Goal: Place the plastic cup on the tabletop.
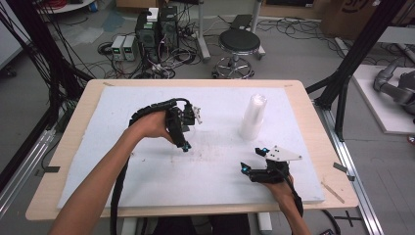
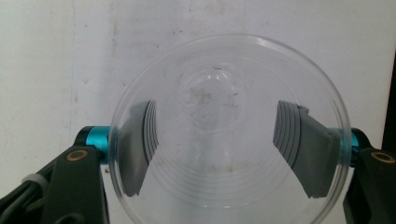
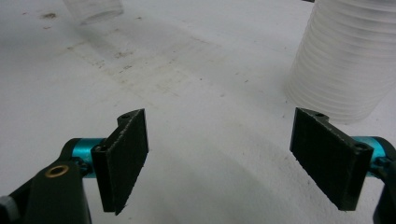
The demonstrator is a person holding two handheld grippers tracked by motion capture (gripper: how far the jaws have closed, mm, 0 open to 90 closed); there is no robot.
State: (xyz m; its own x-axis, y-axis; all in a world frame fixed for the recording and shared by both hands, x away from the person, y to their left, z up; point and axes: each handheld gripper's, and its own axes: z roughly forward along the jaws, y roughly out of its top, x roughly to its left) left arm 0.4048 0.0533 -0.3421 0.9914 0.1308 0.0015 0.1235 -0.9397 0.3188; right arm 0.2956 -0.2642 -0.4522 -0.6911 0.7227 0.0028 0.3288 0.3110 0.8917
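Note:
My left gripper (image 2: 224,135) is shut on a clear plastic cup (image 2: 229,84). I look down into the cup's open mouth, and the grey pads press its wall from both sides. In the high view the left gripper (image 1: 186,139) points down over the middle of the white foam board (image 1: 147,186). That cup (image 3: 95,10) also hangs at the top left of the right gripper view. A tall stack of clear cups (image 1: 253,116) stands upright at the back right, also seen in the stack of cups (image 3: 350,60). My right gripper (image 1: 253,159) rests low near the front right, open and empty, aimed just left of the stack (image 3: 224,154).
The foam board lies on a wooden table (image 1: 63,196). Small crumbs and smudges mark the foam's middle (image 3: 126,53). Beyond the table stand a black stool (image 1: 239,43), computer boxes (image 1: 156,29) and floor cables. Black frame posts (image 1: 342,88) rise at the right.

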